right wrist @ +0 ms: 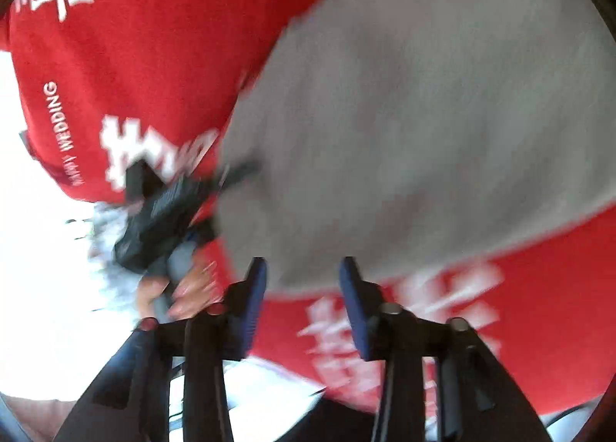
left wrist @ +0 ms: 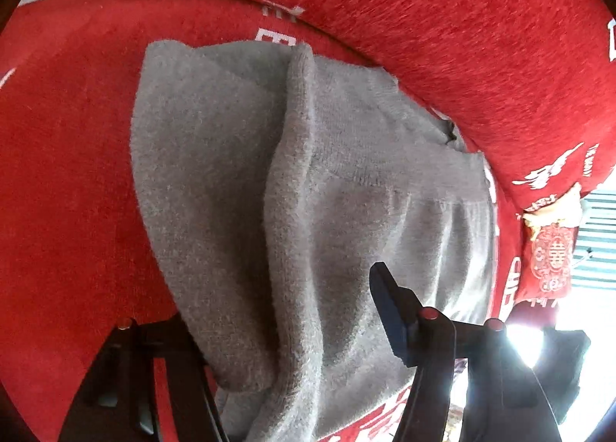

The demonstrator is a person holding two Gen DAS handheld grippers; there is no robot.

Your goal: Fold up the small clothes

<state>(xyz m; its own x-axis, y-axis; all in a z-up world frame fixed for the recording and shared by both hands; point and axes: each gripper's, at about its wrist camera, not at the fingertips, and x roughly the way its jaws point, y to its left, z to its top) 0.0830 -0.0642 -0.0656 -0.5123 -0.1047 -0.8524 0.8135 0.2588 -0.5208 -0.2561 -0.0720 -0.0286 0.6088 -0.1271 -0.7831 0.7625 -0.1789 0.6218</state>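
Left wrist view: camera sat behind the left gripper (left wrist: 292,342), looked steeply down along its fingers, close over a grey knit garment (left wrist: 308,172) on a red cushion (left wrist: 69,180) with white lettering; a red backrest (left wrist: 423,18) curved across the top.

Right wrist view: camera sat behind the right gripper (right wrist: 302,276), also tilted down, close and motion-blurred.

Shared by the 2 views: the garment (right wrist: 423,114) and cushion (right wrist: 154,57). The left gripper (right wrist: 165,211) showed in the right view.

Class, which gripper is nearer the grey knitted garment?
Left. The left gripper has the grey knitted garment between its fingers; the right gripper hangs open just off its edge.
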